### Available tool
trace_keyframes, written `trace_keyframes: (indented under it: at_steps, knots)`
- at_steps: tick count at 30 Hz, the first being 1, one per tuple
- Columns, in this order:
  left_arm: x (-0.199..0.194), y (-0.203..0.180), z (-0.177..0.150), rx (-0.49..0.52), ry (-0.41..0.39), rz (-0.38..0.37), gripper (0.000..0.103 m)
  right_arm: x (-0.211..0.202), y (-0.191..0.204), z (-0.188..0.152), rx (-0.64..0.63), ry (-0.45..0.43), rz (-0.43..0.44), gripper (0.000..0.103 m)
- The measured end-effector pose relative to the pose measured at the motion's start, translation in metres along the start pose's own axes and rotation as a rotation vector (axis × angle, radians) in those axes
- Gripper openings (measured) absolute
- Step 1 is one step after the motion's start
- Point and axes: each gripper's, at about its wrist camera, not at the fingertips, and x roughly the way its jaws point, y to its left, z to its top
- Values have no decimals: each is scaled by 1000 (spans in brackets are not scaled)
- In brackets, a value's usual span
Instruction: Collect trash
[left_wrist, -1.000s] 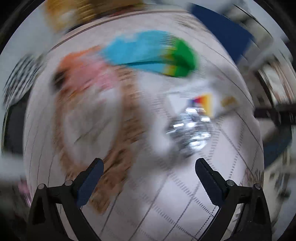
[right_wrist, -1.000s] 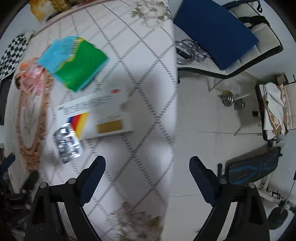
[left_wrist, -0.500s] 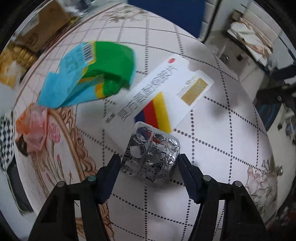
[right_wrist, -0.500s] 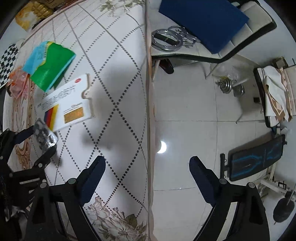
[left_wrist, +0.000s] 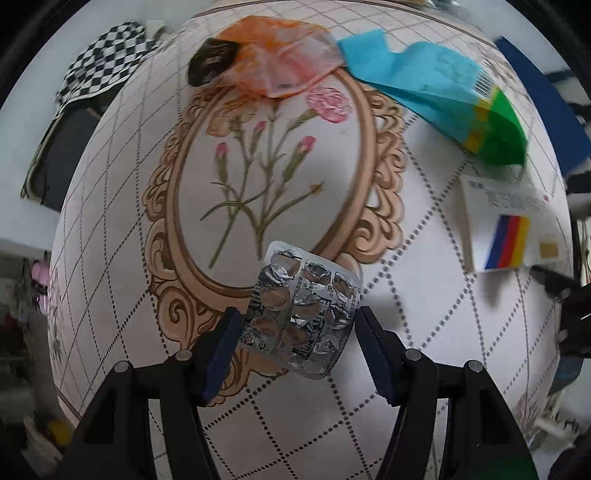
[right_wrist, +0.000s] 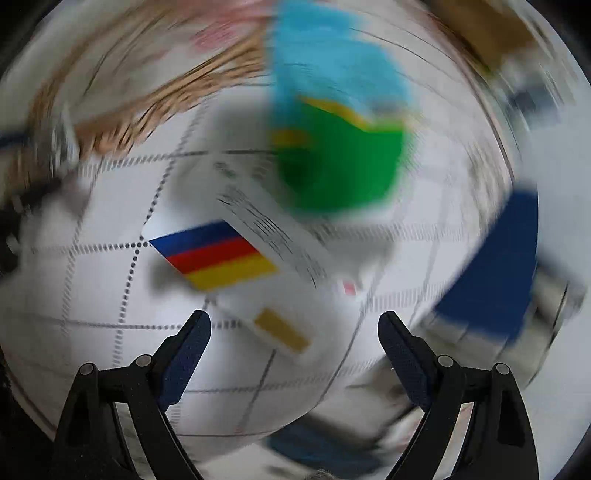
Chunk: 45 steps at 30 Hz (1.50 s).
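Observation:
My left gripper (left_wrist: 297, 325) is shut on a silver blister pack (left_wrist: 301, 310) and holds it above the table. A white medicine box with blue, red and yellow stripes (left_wrist: 506, 229) lies at the right; it also shows in the blurred right wrist view (right_wrist: 236, 266). A blue and green wrapper (left_wrist: 443, 92) lies behind it, also in the right wrist view (right_wrist: 340, 147). An orange plastic wrapper (left_wrist: 280, 59) and a dark packet (left_wrist: 210, 62) lie at the far side. My right gripper (right_wrist: 293, 325) is open and empty just over the medicine box.
The round table (left_wrist: 110, 295) has a white cloth with a dotted grid and a flower print in an oval frame. A checkered cloth (left_wrist: 99, 70) lies beyond the far left edge. A blue chair seat (right_wrist: 495, 266) stands off the table's right side.
My left gripper has closed on the blister pack, lifted it and swung left over the flower print. My right gripper has swung from the floor side back over the medicine box.

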Motion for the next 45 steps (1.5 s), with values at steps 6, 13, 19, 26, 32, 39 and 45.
trace_keyframes:
  at_steps: [6,13,19,26,32,39,45]
  knots:
    - [-2,11,8,-37,-23,4,61,26,14,31,-224,99,27,99]
    - [8,11,24,-42,-32,14,61,26,-34,17,153,110,254,86]
    - [14,17,18,-54,-10,20,61,25,-71,-14,644,165,563,78]
    - [16,20,23,-67,-24,39,61,11,-72,3,356,40,241,98]
    - [22,12,28,-57,-24,35,61,21,-78,26,217,55,338,103]
    - [18,13,25,-52,-35,41,61,12,-74,24,262,24,331,87]
    - [7,14,12,-51,-42,39,61,6,-72,-11,514,35,409,85]
